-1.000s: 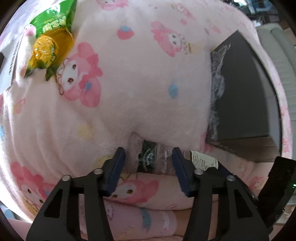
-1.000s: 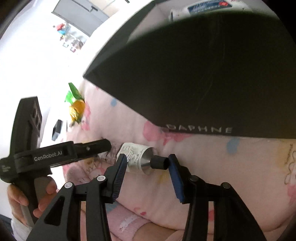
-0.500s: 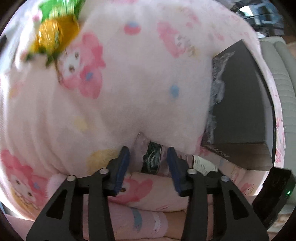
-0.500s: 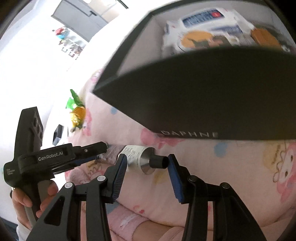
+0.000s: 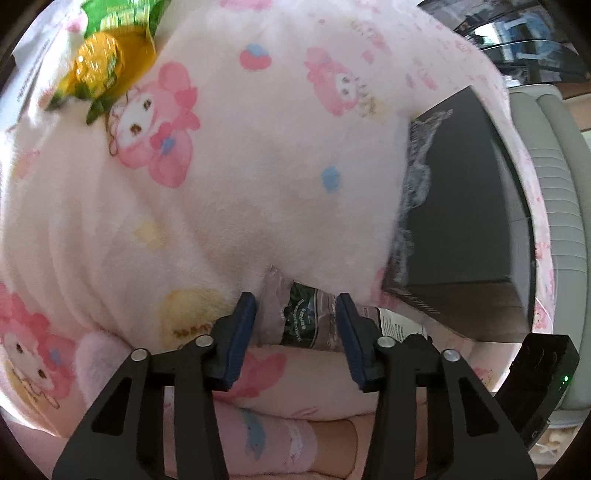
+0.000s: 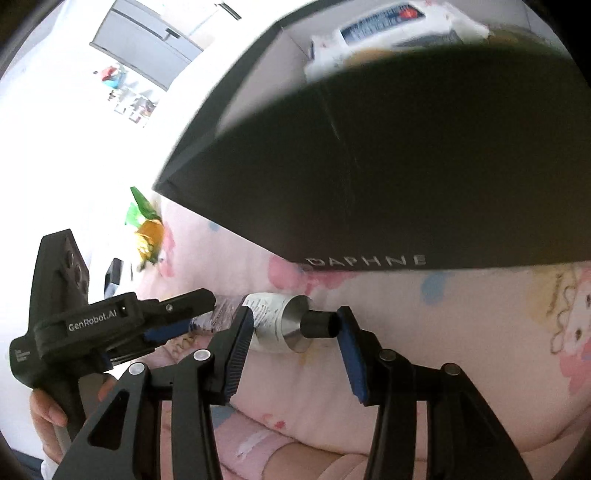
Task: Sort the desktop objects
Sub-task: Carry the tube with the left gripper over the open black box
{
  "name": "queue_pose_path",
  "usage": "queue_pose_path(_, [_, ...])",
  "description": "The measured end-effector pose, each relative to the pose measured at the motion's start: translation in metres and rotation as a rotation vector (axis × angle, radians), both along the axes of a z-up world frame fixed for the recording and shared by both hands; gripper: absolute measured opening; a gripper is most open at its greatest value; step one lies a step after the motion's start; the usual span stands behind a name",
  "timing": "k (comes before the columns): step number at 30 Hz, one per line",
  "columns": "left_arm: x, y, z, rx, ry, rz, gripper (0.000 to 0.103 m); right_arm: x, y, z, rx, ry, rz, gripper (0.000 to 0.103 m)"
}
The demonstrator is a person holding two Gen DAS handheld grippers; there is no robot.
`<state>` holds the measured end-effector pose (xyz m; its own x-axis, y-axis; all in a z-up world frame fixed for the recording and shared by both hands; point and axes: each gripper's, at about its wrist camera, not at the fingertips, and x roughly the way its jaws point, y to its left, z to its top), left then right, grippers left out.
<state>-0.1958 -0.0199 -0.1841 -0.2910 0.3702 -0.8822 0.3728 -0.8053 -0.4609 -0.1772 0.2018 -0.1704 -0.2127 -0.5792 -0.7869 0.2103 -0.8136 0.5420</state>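
Blanket (image 5: 266,192) everywhere, pink and fleecy with cartoon figures, and on it a crinkly packet (image 5: 299,319) lies in a fold, sitting between the blue pads of the left gripper (image 5: 295,325). The jaws stand apart on either side of the packet with a sliver of gap showing, so nothing is pinched. Over on the right wrist view, the right gripper (image 6: 295,332) is spread wide too, its pads flanking a white tube (image 6: 273,325) with a black cap (image 6: 319,324) that lies on the blanket (the right-hand pad sits just at the cap's end, contact hard to call). A hand (image 6: 48,410) holds the left tool's handle at lower left. Behind the tube looms a black box (image 6: 388,177) lettered DAPHNE, with white packs (image 6: 369,33) blurred inside. A green and yellow snack bag (image 5: 107,55) rests far off near the blanket's edge.
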Motion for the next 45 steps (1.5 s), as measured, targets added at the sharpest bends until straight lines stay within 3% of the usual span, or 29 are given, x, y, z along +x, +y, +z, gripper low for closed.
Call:
queue_pose_path(6, [0.001, 0.002, 0.005, 0.12, 0.07, 0.021, 0.036, 0.005, 0.017, 0.026, -0.02, 0.049, 0.006, 0.043])
queue_pose_path(8, [0.043, -0.021, 0.019, 0.173, 0.112, 0.049, 0.036, 0.01, 0.024, 0.035, -0.042, 0.053, 0.003, 0.043])
queue_pose_path(10, [0.055, -0.026, 0.029, 0.224, 0.167, 0.056, 0.036, 0.015, 0.033, 0.045, -0.066, 0.056, -0.005, 0.043])
queue_pose_path(14, [0.066, -0.023, 0.049, 0.224, 0.207, 0.051, 0.036, 0.025, 0.047, 0.065, -0.118, 0.064, -0.033, 0.043])
queue_pose_path(18, [0.072, -0.02, 0.073, 0.253, 0.25, 0.043, 0.036, 0.032, 0.054, 0.108, -0.138, 0.158, -0.038, 0.043])
queue_pose_path(21, [0.069, -0.013, 0.092, 0.283, 0.289, 0.027, 0.036, 0.014, 0.068, 0.135, -0.153, 0.218, -0.037, 0.043])
queue_pose_path(26, [0.016, 0.024, 0.112, 0.271, 0.305, -0.053, 0.036, -0.019, 0.094, 0.163, -0.11, 0.282, -0.062, 0.043])
queue_pose_path(31, [-0.046, 0.075, 0.116, 0.236, 0.272, -0.132, 0.036, -0.065, 0.135, 0.158, -0.074, 0.281, -0.121, 0.043])
queue_pose_path(35, [-0.093, 0.116, 0.101, 0.239, 0.221, -0.192, 0.037, -0.099, 0.168, 0.149, -0.043, 0.292, -0.203, 0.043])
queue_pose_path(38, [-0.115, 0.143, 0.093, 0.177, 0.206, -0.232, 0.037, -0.111, 0.183, 0.13, 0.049, 0.297, -0.294, 0.043])
queue_pose_path(45, [-0.149, 0.167, 0.059, 0.169, 0.148, -0.243, 0.038, -0.131, 0.193, 0.106, 0.093, 0.235, -0.374, 0.043])
